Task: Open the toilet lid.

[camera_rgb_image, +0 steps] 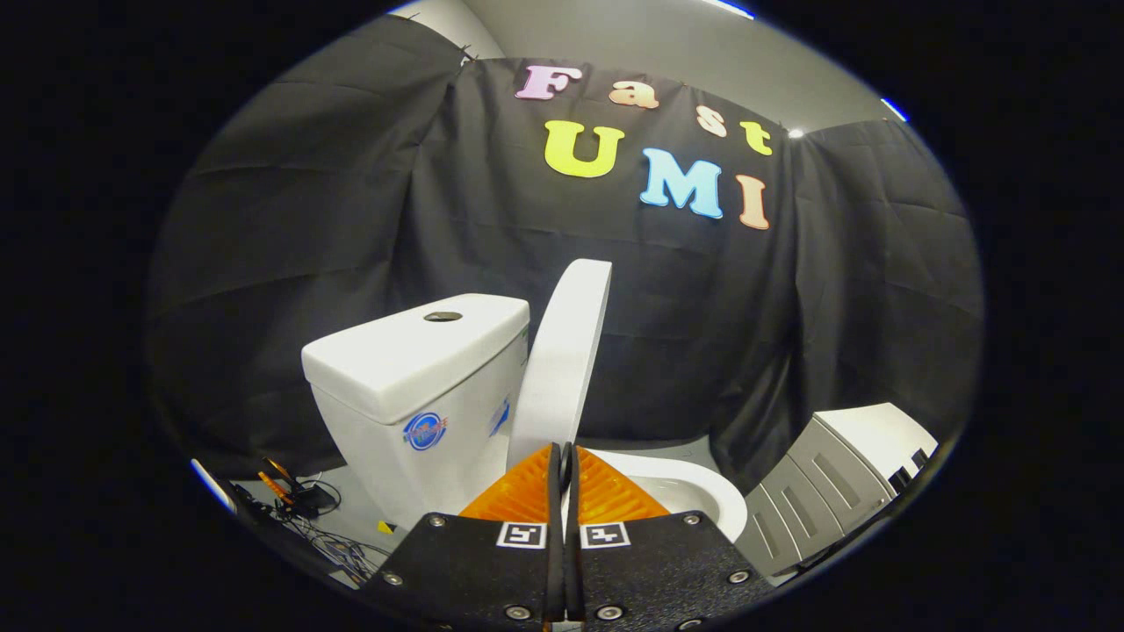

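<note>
In the gripper view, the claw [563, 456] sits low and close, with its two fingers [527, 491] pressed together side by side. Just a thin dark line runs between them, so the claw is closed tight, and nothing sits in it. The two tips come to a point just in front of the bottom of the toilet lid [566, 351].

The toilet lid is white and it stands up tall, almost straight, tipped a little toward the tank [421, 369]. It is seen from its thin side, so it looks like a long narrow board. It rises just past the finger tips and right next to the tank. Whether the tips touch the lid cannot be told.

The tank is white and boxy, and it stands beside the lid. A round flush button [443, 316] sits on the tank's flat top. A round blue sticker [426, 432] is on the tank's side.

The white toilet bowl [702, 491] is open. Its curved rim peeks out beside the fingers, on the other side from the tank.

Near the bowl, off to the side, stands a pale grey cabinet [843, 474] with lines across its front.

On the floor [351, 509] by the tank lies a messy bunch of dark cables [325, 527] with some small orange bits.

A black cloth wall [351, 219] hangs behind everything.
</note>
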A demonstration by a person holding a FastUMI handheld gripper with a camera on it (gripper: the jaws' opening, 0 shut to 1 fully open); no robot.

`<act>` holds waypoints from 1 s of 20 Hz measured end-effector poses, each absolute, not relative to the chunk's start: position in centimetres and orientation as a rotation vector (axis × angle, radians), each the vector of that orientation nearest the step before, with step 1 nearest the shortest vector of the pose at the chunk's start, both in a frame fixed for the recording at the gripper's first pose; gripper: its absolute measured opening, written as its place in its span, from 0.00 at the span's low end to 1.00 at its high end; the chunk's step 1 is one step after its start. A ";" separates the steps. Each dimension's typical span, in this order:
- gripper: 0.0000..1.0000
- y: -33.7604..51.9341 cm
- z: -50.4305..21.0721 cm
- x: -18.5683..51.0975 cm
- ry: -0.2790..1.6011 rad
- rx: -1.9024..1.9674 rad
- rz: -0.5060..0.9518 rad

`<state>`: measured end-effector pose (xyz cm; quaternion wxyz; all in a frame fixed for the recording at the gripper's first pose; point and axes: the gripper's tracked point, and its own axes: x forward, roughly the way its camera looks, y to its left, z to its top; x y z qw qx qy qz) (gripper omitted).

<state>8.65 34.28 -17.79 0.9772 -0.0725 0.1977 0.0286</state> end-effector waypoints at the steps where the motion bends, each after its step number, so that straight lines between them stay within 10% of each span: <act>1: 0.00 35.2 -17.8 8.7 0.394 -0.161 0.072; 20: 0.02 40.1 -18.0 9.1 0.400 -0.260 0.173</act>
